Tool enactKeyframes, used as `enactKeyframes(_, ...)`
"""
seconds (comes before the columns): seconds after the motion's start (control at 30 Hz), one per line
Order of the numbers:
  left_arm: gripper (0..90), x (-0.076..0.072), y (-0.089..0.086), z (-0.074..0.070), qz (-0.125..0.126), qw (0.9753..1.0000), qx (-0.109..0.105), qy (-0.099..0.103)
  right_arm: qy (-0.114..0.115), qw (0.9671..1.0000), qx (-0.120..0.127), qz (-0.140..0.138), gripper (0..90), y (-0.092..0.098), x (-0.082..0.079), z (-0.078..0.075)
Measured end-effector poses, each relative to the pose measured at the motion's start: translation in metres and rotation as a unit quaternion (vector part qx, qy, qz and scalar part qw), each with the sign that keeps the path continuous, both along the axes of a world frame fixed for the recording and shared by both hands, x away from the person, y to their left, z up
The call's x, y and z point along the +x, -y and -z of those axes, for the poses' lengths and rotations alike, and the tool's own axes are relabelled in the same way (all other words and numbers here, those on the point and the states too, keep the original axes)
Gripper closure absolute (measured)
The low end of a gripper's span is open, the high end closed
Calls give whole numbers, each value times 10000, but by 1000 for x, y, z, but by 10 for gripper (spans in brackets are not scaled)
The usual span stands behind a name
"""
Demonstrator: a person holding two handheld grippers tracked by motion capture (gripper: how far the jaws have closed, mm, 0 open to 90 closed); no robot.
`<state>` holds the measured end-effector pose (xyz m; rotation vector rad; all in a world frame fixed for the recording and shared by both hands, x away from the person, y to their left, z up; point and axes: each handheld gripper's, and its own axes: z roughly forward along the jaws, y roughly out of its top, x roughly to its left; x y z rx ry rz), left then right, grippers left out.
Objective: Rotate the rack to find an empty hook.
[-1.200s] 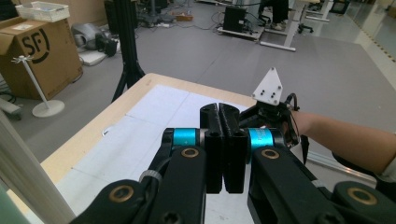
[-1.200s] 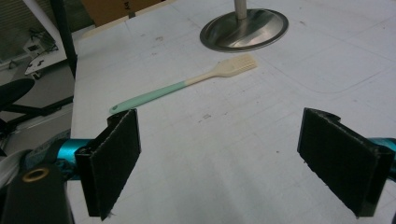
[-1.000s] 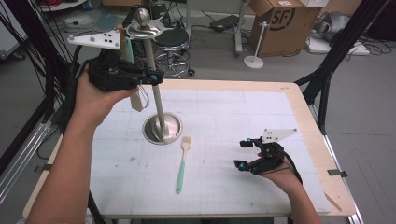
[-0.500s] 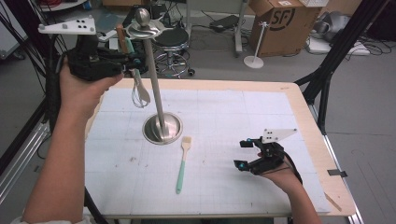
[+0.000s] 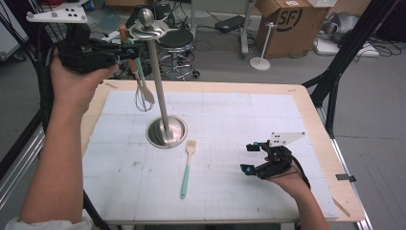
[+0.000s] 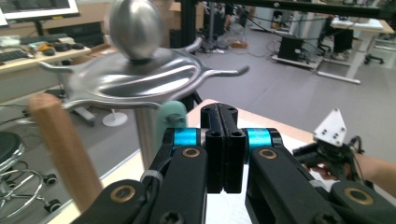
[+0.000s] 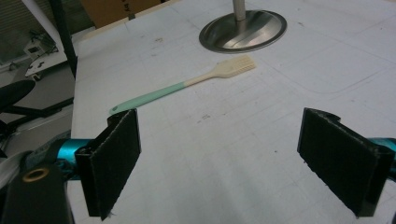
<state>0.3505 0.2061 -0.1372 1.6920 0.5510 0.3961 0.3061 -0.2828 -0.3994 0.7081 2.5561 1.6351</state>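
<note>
The left gripper (image 5: 125, 51), raised at the upper left of the high view, has its jaws pressed together beside the top of the whisk (image 5: 142, 91), whose teal handle end (image 6: 172, 119) sits just left of the jaws in the left gripper view; whether they actually pinch it I cannot tell. The whisk hangs with its long axis vertical, wire head down, right beside the hooked disc of the steel stand (image 5: 151, 31), so the hanging hinges on the handle's loop meeting a hook (image 6: 224, 73). A wooden handle (image 6: 63, 149) hangs at the left. The right gripper (image 5: 254, 157), spread wide, rests on the counter (image 5: 306, 96) at lower right, nearer to the spatula (image 7: 187, 85), which lies flat, pointing toward the stand's base (image 7: 243, 30). A cardboard box (image 5: 282, 21) reads "SF"
</note>
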Motion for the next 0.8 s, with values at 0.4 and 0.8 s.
enactKeyframes(0.4,898,3,-9,0,-208,9998,-66,26,4,10000,-15,11,128,0,0,0)
enactKeyframes(0.8,898,11,-19,2,-418,9989,-211,-1,14,10000,13,21,128,1,0,0)
